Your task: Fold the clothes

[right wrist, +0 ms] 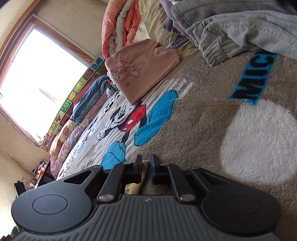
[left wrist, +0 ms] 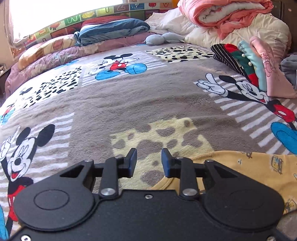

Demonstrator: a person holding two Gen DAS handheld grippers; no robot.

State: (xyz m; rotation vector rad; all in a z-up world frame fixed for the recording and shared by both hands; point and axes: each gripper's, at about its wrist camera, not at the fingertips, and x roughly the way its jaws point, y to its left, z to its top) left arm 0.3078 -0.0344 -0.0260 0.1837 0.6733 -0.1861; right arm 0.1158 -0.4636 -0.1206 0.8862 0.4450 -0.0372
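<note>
A yellow printed garment (left wrist: 250, 166) lies flat on the cartoon-mouse blanket (left wrist: 130, 103), at the lower right of the left wrist view. My left gripper (left wrist: 149, 159) hovers just left of its edge, jaws apart, with only blanket showing between the blue pads. In the right wrist view my right gripper (right wrist: 146, 166) lies low over the blanket, its jaws almost together with a strip of the yellow garment (right wrist: 145, 167) pinched between them. More yellow cloth shows under the left finger.
A stack of folded clothes (left wrist: 256, 63), topped by a pink sweater (right wrist: 141, 74), sits at the right of the bed. Loose grey clothes (right wrist: 232, 33) lie beyond. Rolled quilts (left wrist: 232, 14) and folded bedding (left wrist: 111, 31) line the far side below a window (right wrist: 37, 74).
</note>
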